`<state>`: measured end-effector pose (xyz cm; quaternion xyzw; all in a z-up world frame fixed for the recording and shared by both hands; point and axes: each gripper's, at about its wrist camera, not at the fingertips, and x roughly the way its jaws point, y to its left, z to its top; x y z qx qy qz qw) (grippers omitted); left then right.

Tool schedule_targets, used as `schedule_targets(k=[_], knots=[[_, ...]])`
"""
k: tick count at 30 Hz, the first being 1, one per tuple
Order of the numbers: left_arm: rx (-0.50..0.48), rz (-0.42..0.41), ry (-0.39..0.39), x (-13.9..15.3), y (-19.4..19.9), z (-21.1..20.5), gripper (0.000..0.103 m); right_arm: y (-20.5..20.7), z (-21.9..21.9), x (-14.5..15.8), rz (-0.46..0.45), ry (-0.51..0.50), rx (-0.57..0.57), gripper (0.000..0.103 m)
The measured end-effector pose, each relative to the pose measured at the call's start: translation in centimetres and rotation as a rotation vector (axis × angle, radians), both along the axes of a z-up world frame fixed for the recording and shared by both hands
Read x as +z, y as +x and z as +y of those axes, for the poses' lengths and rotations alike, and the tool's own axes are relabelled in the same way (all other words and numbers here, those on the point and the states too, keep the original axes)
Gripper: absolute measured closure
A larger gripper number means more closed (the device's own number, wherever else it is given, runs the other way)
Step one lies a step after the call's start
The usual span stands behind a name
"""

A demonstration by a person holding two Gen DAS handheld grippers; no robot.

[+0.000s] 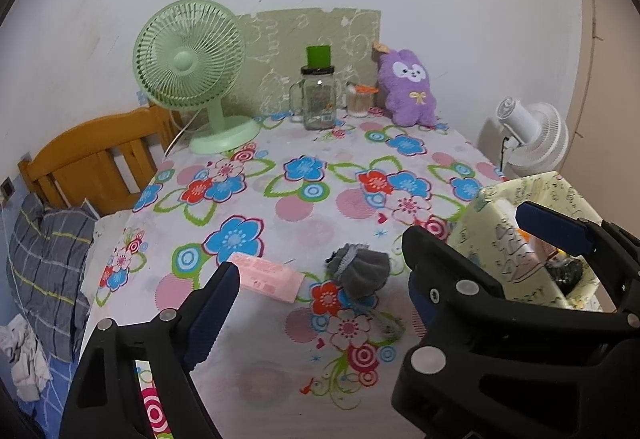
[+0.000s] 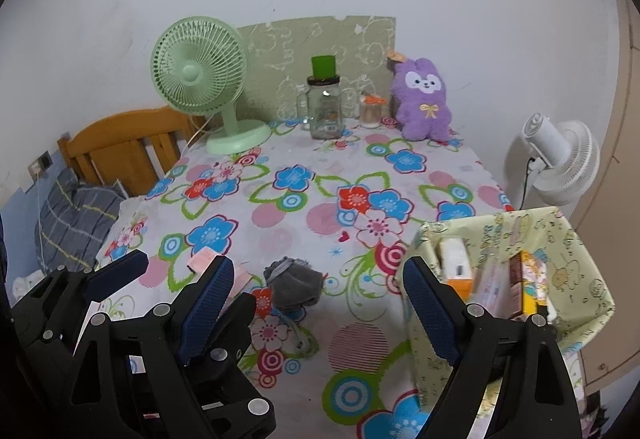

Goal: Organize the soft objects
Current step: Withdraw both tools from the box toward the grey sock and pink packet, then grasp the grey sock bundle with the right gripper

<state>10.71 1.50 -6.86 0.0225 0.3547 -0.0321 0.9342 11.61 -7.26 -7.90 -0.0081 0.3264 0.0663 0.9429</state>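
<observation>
A grey balled sock (image 1: 360,271) (image 2: 294,285) lies on the flowered tablecloth (image 1: 304,199) near the front. A pink tissue packet (image 1: 266,277) (image 2: 204,263) lies left of it. A purple plush rabbit (image 1: 408,87) (image 2: 426,99) leans on the back wall. A yellow-green fabric basket (image 1: 516,239) (image 2: 508,295) with boxes inside stands at the front right. My left gripper (image 1: 316,303) is open and empty, just short of the sock. My right gripper (image 2: 316,303) is open and empty, between sock and basket.
A green desk fan (image 1: 192,75) (image 2: 204,83), a glass mug jar with a green cup on top (image 1: 318,95) (image 2: 325,107) and a small jar (image 1: 358,101) stand at the back. A white fan (image 1: 532,139) (image 2: 560,163) stands right of the table. A bed with a wooden headboard (image 1: 92,159) is left.
</observation>
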Motion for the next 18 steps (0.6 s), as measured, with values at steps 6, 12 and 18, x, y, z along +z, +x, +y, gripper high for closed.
schedule_targets(k=[6, 12, 18], knots=[[0.026, 0.030, 0.009, -1.1, 0.8, 1.1, 0.015, 1.3, 1.1, -1.2, 0.029, 0.002, 0.027, 0.015], [0.043, 0.062, 0.006, -2.1, 1.8, 2.0, 0.016, 2.5, 2.0, -2.3, 0.062, -0.001, 0.041, 0.017], [0.055, 0.105, -0.003, -3.6, 2.9, 2.6, 0.016, 3.7, 2.5, -3.8, 0.114, 0.008, 0.037, 0.017]])
